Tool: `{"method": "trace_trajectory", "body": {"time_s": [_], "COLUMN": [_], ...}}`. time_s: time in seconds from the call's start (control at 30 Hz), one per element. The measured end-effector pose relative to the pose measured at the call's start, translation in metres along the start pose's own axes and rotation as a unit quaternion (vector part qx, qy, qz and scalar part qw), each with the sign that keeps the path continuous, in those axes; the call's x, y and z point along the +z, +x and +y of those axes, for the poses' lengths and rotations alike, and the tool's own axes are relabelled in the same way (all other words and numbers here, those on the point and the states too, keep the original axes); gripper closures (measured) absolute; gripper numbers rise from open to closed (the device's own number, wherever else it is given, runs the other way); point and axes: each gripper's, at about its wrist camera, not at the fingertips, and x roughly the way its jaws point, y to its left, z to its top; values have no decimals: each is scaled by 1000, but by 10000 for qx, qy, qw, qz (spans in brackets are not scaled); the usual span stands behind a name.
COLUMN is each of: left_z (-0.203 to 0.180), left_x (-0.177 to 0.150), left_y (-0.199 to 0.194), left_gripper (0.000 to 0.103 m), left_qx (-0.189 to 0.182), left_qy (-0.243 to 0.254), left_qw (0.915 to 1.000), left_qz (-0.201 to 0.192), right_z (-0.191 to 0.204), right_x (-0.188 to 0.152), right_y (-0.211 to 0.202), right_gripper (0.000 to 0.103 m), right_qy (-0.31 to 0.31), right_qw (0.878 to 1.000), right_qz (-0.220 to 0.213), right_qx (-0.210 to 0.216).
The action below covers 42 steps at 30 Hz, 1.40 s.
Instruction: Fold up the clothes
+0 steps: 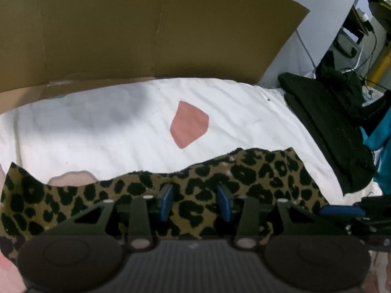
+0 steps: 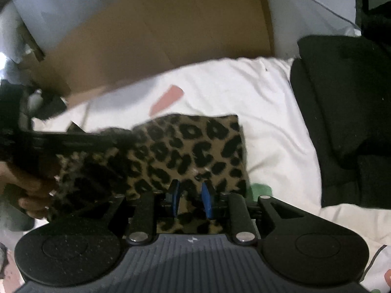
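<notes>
The leopard cloth (image 1: 195,185) is tan with lots of black spots. It looks soft and a bit fuzzy. It lies on a white sheet (image 1: 110,127), at the near edge, right in front of both cameras. In the left view its top edge is wavy and it stretches far from side to side. In the right view one far corner looks neat and square.

The left gripper (image 1: 195,200) has its blue pads apart, with the cloth between and under them. I cannot tell if the pads are pinching it. The right gripper (image 2: 188,199) has its blue pads closer together over the cloth, and I cannot tell if they are pinching it either. A hand (image 2: 31,190) shows at the left of the right view, blurry.

The sheet has a pink patch (image 1: 189,124) on it. Behind the sheet stands a big brown cardboard sheet (image 1: 146,31). To the right lie dark black clothes (image 1: 330,122), next to something teal (image 1: 381,141).
</notes>
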Motion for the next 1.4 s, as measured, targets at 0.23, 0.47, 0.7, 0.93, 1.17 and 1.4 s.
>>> {"method": "trace_trajectory", "body": {"time_s": [0.23, 0.47, 0.7, 0.93, 1.17, 1.4], "left_z": [0, -2, 0, -6, -15, -44], "left_x": [0, 0, -3, 0, -2, -31], "left_y": [0, 1, 0, -3, -28, -57], "left_gripper": [60, 60, 60, 59, 56, 54], "left_qx": [-12, 13, -2, 97, 217, -151], "left_qy": [-5, 110, 114, 275, 230, 324], "left_qw": [10000, 9999, 9999, 9996, 9995, 9994], "left_qz": [-5, 16, -32, 11, 15, -6], "right_z": [19, 14, 7, -4, -7, -7], "right_x": [-25, -47, -53, -50, -52, -52], "right_y": [9, 10, 4, 2, 5, 6], "right_gripper": [77, 78, 88, 97, 97, 97], "right_qy": [-272, -667, -683, -223, -93, -114], "right_qw": [9992, 9973, 9974, 9992, 9996, 9996], "right_qz": [257, 307, 229, 314, 264, 247], "right_qx": [107, 25, -4, -79, -9, 20]}}
